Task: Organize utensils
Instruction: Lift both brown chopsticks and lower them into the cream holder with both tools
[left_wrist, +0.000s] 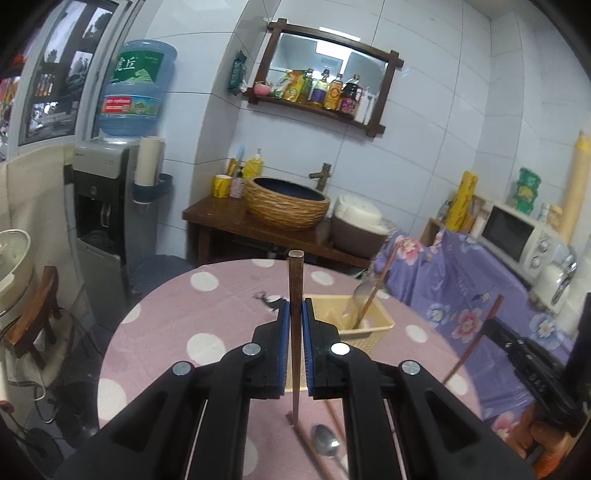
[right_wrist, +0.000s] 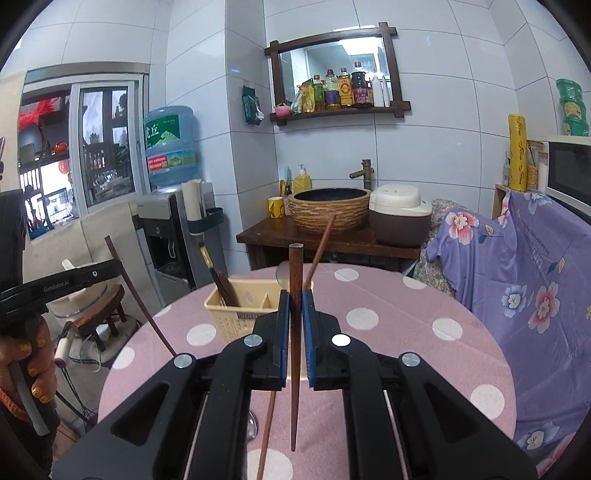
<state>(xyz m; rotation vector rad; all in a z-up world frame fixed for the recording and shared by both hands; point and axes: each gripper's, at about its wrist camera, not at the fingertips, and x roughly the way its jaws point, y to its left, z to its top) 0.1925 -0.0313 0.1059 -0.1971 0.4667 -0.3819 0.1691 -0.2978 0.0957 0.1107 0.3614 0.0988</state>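
Fingers (left_wrist: 284, 347) of left gripper (left_wrist: 295, 306) pinching a tapered wooden chopstick (left_wrist: 295, 317), right gripper (right_wrist: 295, 299) clamping another (right_wrist: 295, 325), ribbed beige caddy (right_wrist: 236, 310) on polka-dot desk (right_wrist: 388, 306).

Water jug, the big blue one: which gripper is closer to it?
Left. The left gripper sits nearer the water jug, which looks big up-left; the right gripper sees it smaller, past the left one.

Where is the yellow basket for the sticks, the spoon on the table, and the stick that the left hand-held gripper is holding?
yellow basket (right_wrist: 236, 302): right wrist view, front wall.
spoon (left_wrist: 325, 441): left wrist view, its bowl.
chopstick (left_wrist: 295, 280): left wrist view, shaft above the pads of the left hand-held gripper (left_wrist: 295, 310).
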